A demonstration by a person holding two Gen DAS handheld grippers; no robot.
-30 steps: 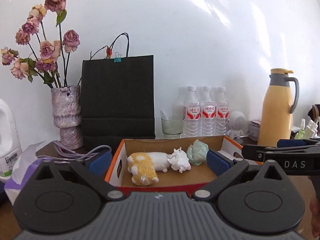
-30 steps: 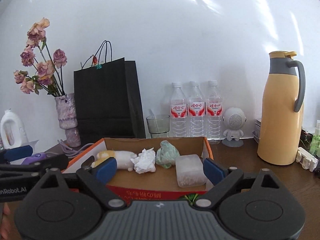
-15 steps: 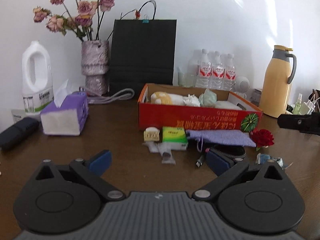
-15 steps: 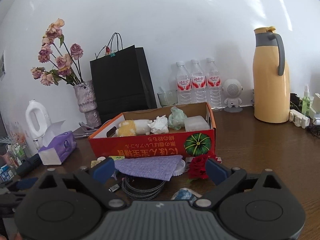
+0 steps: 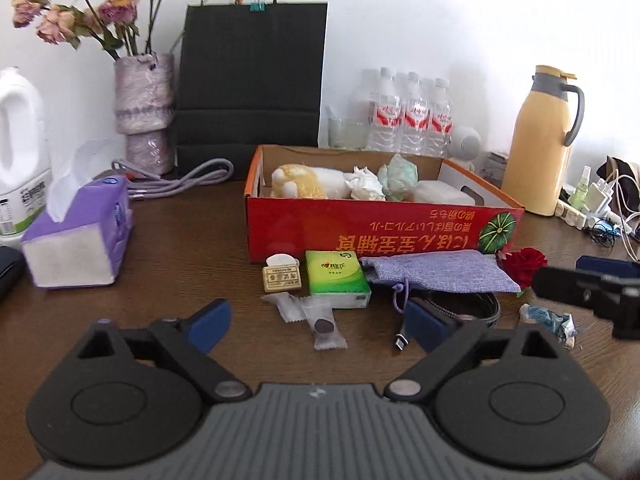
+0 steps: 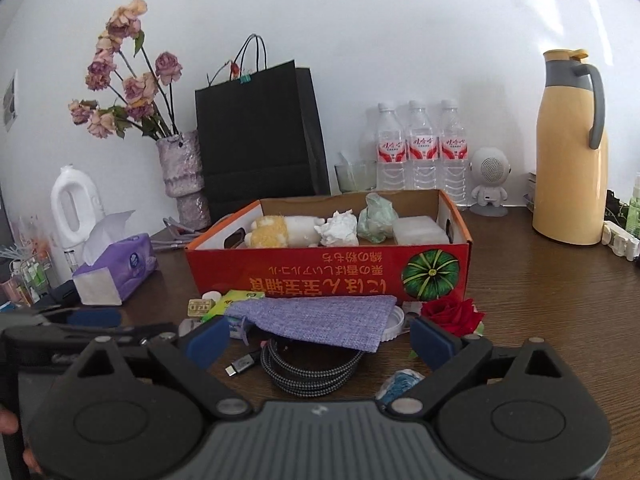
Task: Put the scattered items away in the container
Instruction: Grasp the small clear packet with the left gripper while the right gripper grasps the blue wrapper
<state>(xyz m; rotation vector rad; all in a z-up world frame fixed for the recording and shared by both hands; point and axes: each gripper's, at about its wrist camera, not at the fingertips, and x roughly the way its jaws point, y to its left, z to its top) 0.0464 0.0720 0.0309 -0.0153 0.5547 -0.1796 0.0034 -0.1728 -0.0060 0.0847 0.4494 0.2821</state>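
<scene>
The red cardboard box [image 5: 380, 232] [image 6: 320, 276] holds a plush toy [image 5: 308, 184], a crumpled tissue and a green wad. Scattered in front of it are a beige tag [image 5: 281, 276], a green tissue pack [image 5: 336, 278], a purple pouch [image 5: 436, 272] [image 6: 320, 320], a red rose [image 5: 524, 262] [image 6: 452, 314], a coiled cable [image 6: 312, 368] and small sachets [image 5: 324, 322]. My left gripper [image 5: 316, 320] hovers low over the sachets; its jaws are closing but touch nothing. My right gripper [image 6: 320, 340] stands open above the cable and pouch.
A purple tissue box [image 5: 76, 236] and white jug [image 5: 20, 152] stand left. Vase [image 5: 146, 112], black bag [image 5: 252, 80], water bottles [image 5: 412, 116] and a yellow thermos [image 5: 540, 148] line the wall. Chargers and cords [image 5: 600, 208] lie far right. A crumpled blue wrapper [image 5: 548, 318] lies near the right gripper.
Both grippers dropped and pulled back from over the box to the table in front of it, bringing the scattered items into view. The left jaws have narrowed slightly.
</scene>
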